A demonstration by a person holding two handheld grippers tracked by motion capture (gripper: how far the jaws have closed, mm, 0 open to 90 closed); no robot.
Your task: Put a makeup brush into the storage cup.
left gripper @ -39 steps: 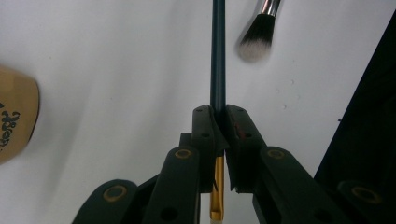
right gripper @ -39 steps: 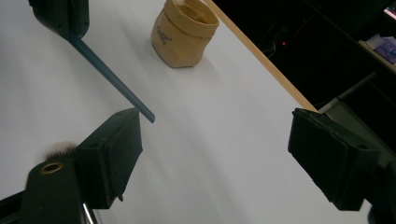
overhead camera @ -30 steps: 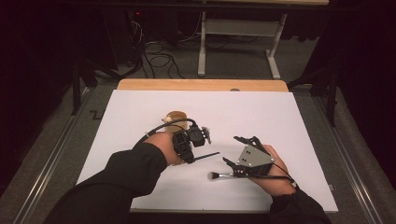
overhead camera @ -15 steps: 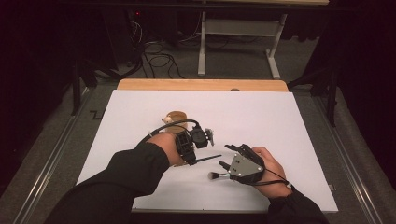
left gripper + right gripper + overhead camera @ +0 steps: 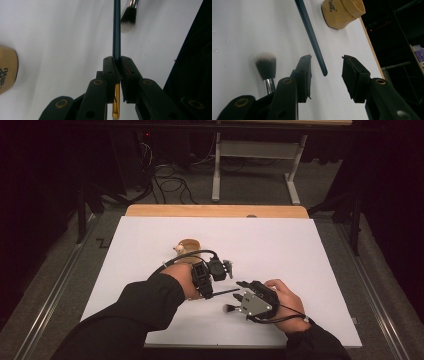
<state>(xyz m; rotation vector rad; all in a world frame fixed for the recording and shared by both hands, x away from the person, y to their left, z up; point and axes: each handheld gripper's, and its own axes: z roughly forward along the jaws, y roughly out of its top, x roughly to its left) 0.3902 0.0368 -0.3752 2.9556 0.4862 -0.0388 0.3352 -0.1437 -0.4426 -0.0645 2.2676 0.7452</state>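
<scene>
My left gripper is shut on a thin dark teal brush handle, whose gold ferrule shows behind the pads. The handle reaches toward my right gripper, and its tip lies between the jaws without touching either pad. The right jaws have just been closing and stand open. A short makeup brush with a dark, white-tipped head lies on the table beside the right gripper.
A tan cup lies on its side behind the left hand. The white board covers the table, with a wooden strip at its far edge. Cables and desk legs stand on the floor beyond.
My right gripper has moved left toward the tip of the handle, and its jaws have narrowed around it. The left gripper and the loose makeup brush have stayed in place.
</scene>
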